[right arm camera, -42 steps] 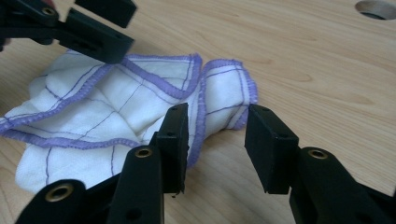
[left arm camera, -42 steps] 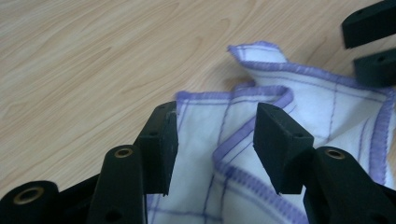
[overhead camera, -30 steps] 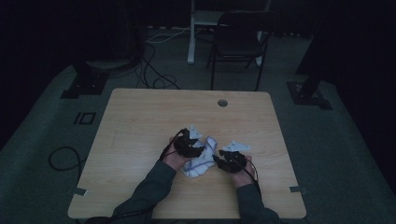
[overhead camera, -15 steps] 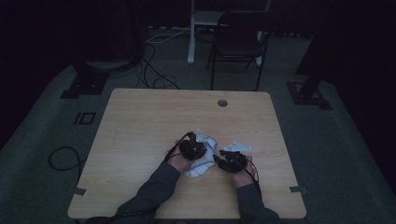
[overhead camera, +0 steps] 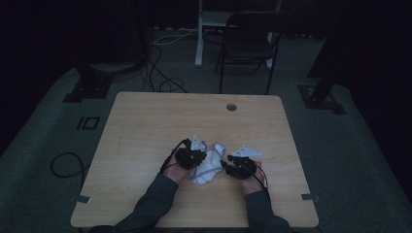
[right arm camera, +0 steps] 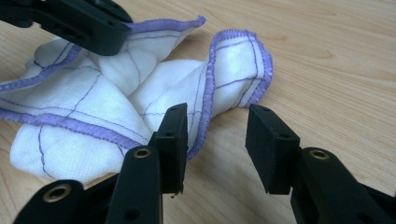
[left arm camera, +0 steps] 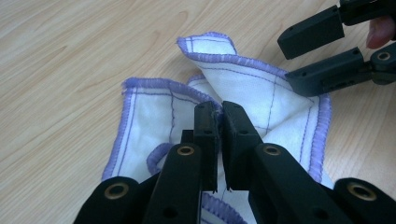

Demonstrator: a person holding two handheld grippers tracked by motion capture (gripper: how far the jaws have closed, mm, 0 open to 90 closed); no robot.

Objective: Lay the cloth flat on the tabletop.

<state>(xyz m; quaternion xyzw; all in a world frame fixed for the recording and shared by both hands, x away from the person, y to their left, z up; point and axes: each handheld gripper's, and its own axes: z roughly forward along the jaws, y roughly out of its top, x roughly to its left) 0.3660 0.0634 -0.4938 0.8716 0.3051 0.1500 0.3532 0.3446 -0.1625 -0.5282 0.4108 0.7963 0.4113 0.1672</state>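
Surface (overhead camera: 145,126): a pale wooden top, bare except for the cloth, which lies near the front edge, about midway between the left and right edges.
Cloth (overhead camera: 208,165): white with a violet hem and thin violet lines, crumpled in loose folds, lying between the two hands.
Left claw (left arm camera: 218,122): the jaws have just been closing and now stand together on a raised fold of the cloth; a small bit of fabric shows pinched at the tips.
Right claw (right arm camera: 215,135): the jaws stand apart, low over the surface at the side of the cloth; the hem touches the outside of one jaw and nothing is between them.
Step in hand: it looks like taking hold of the cloth at two places, so that it can be spread or folded afterwards.
How to do it well: I think the left claw should keep its pinch firm and not pull yet. The right claw should go forward until the hem is really between the jaws, then close on one layer, not on a thick bunch. Only after that should the hands move apart, slowly, so the folds open without slipping.
Change from one second ago: in the high view the left hand has moved a little toward the cloth; the right hand is in the same place.
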